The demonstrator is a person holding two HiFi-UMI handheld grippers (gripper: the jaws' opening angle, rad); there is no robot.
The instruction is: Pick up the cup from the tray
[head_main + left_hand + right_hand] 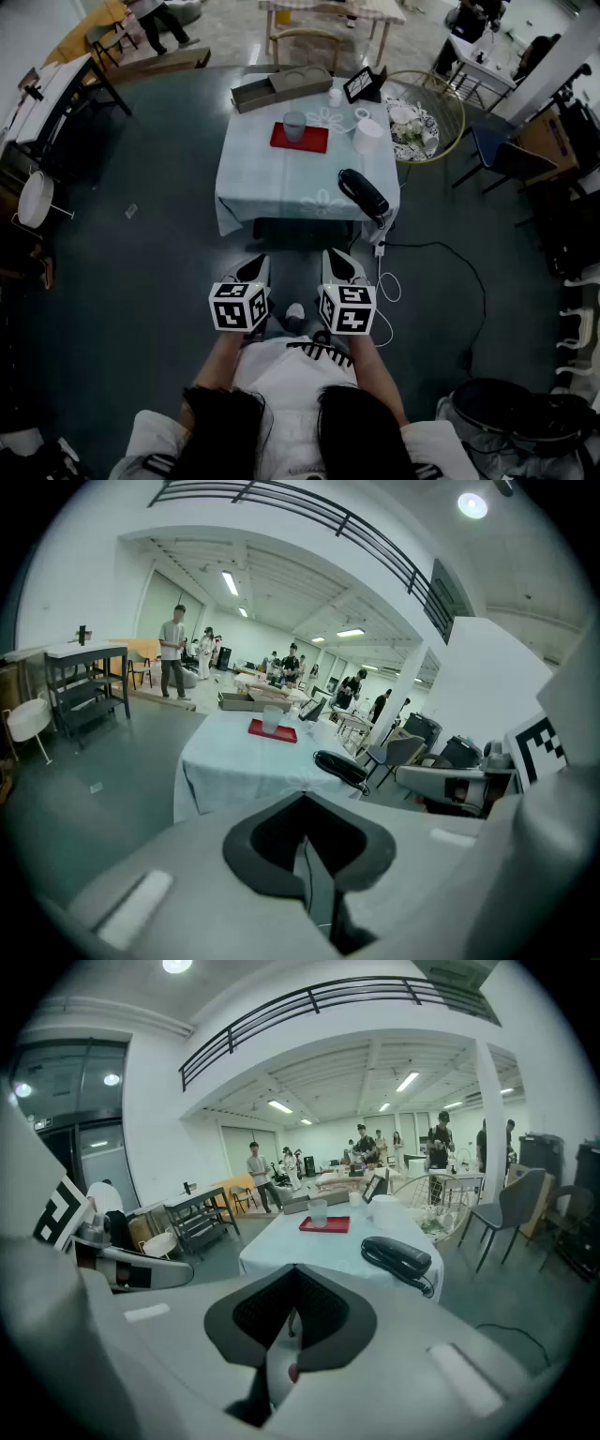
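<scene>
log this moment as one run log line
phase: pre-reach | left gripper: shut, empty | right gripper: shut, empty | cup: upright on red tray, untouched | table: ahead of both

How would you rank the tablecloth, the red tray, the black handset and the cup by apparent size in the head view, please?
1. tablecloth, by far the largest.
2. red tray and black handset: they look about alike, so I won't rank them.
3. cup, the smallest.

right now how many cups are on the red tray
1: a translucent cup stands on the red tray, left of its middle, on the table. None seems hidden.
</scene>
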